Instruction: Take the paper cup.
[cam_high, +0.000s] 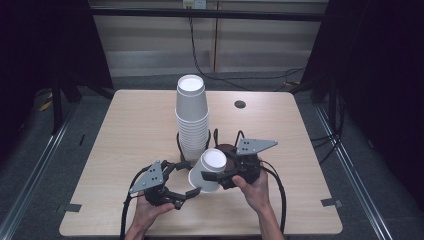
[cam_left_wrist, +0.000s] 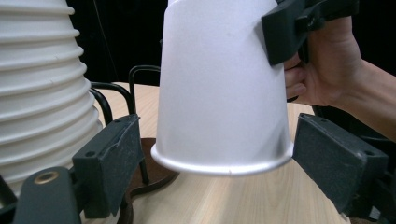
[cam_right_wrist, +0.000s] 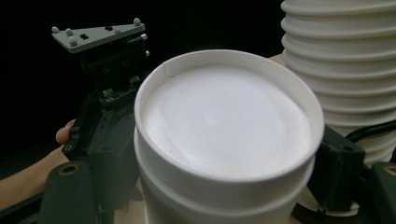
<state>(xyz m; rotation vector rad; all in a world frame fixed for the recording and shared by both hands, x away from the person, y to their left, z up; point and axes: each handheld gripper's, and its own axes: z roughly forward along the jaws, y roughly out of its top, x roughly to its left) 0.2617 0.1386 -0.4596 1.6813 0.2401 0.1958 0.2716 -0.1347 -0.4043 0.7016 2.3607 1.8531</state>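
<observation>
A tall stack of upturned white paper cups (cam_high: 191, 112) stands mid-table in a black wire holder (cam_high: 179, 142) on a brown base. Just in front of it a single white cup (cam_high: 206, 171) hangs upside down and tilted, with my right gripper (cam_high: 220, 167) shut on its wall near the base. The right gripper view shows that base (cam_right_wrist: 224, 121) between the jaws of my right gripper (cam_right_wrist: 224, 163). A ridge below it may be a second nested cup. My left gripper (cam_high: 186, 178) is open, its pads (cam_left_wrist: 114, 161) either side of the cup's rim (cam_left_wrist: 219, 165), close but apart.
The light wooden table (cam_high: 130, 130) has a small dark round hole (cam_high: 240, 104) at the back right and grey tape marks (cam_high: 72, 207) at its front corners. Black cables trail over the floor behind. Dark curtains flank both sides.
</observation>
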